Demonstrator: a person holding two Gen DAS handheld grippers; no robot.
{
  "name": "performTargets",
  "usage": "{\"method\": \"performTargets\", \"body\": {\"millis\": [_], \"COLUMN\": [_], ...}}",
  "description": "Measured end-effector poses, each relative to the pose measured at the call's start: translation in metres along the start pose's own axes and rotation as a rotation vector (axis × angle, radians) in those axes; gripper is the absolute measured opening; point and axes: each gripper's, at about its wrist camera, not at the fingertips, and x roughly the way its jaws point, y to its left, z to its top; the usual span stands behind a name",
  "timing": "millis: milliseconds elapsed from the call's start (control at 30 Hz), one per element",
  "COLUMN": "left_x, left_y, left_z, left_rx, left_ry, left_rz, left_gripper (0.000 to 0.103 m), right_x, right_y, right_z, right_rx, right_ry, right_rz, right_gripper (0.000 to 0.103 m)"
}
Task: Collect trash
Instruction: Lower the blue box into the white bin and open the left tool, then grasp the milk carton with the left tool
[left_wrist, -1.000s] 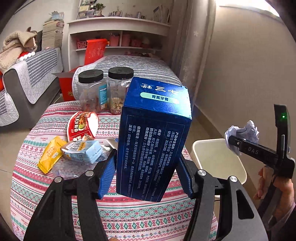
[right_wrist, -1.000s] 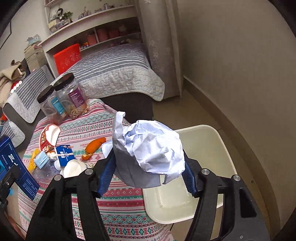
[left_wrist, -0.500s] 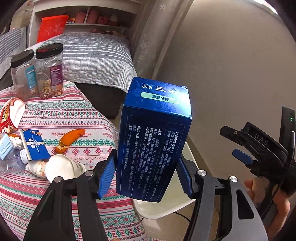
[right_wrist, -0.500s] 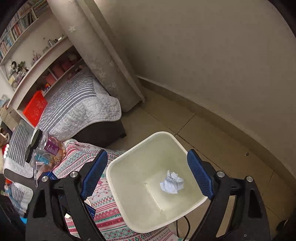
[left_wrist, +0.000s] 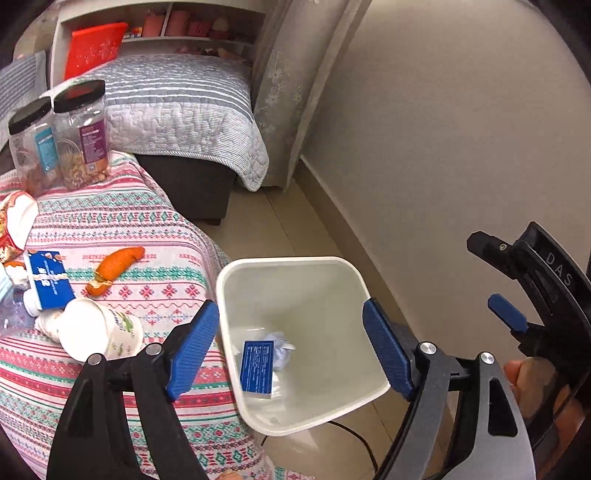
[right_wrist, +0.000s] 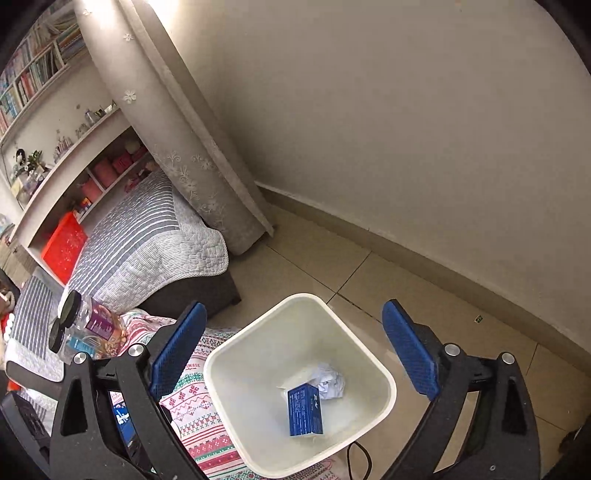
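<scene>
A white trash bin (left_wrist: 343, 266) stands on the floor beside the table; it also shows in the right wrist view (right_wrist: 384, 376). Inside lie a blue box (left_wrist: 257, 369) and a crumpled white paper ball (left_wrist: 283, 347), also seen from the right wrist as the blue box (right_wrist: 305, 413) and the paper ball (right_wrist: 330, 380). My left gripper (left_wrist: 291, 350) is open and empty above the bin. My right gripper (right_wrist: 295, 354) is open and empty above the bin; it shows at the right of the left wrist view (left_wrist: 496, 280).
On the patterned tablecloth (left_wrist: 122, 221) lie a white paper cup (left_wrist: 99, 334), an orange wrapper (left_wrist: 114, 267), a blue carton (left_wrist: 48, 282) and two black-lidded jars (left_wrist: 83, 136). A grey-covered bed (left_wrist: 177, 107), a curtain (right_wrist: 177, 147) and the wall (right_wrist: 406, 129) surround the bin.
My left gripper has opened and the blue box has dropped into the bin beside the paper ball. The right gripper stays open above the bin.
</scene>
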Motion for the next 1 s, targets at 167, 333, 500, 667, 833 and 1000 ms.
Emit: {"method": "performTargets", "body": {"millis": [167, 333, 500, 667, 833, 1000], "left_x": [-0.035, -0.063, -0.083, -0.095, -0.101, -0.112], "left_y": [0.022, 0.064, 0.108, 0.163, 0.229, 0.305], "left_z": [0.002, 0.005, 0.0, -0.011, -0.011, -0.018], "left_rx": [0.077, 0.062, 0.02, -0.062, -0.134, -0.308], "left_ry": [-0.106, -0.158, -0.168, -0.149, -0.078, 0.02], "left_rz": [0.225, 0.369, 0.446, 0.501, 0.568, 0.53], "left_gripper": [0.089, 0.091, 0.091, 0.091, 0.091, 0.091], "right_x": [0.001, 0.005, 0.005, 0.004, 0.006, 0.012], "right_y": [0.035, 0.083, 0.122, 0.154, 0.174, 0.186], "right_z": [-0.018, -0.048, -0.076, -0.1, -0.117, -0.125], "right_rx": [-0.141, -0.312, -0.418, -0.501, -0.542, -0.545], "right_ry": [-0.015, -0.003, 0.01, 0.017, 0.039, 0.074], "right_rz": [-0.032, -0.018, 0.022, 0.049, 0.077, 0.109], "right_gripper": [0.096, 0.096, 0.096, 0.096, 0.096, 0.096]}}
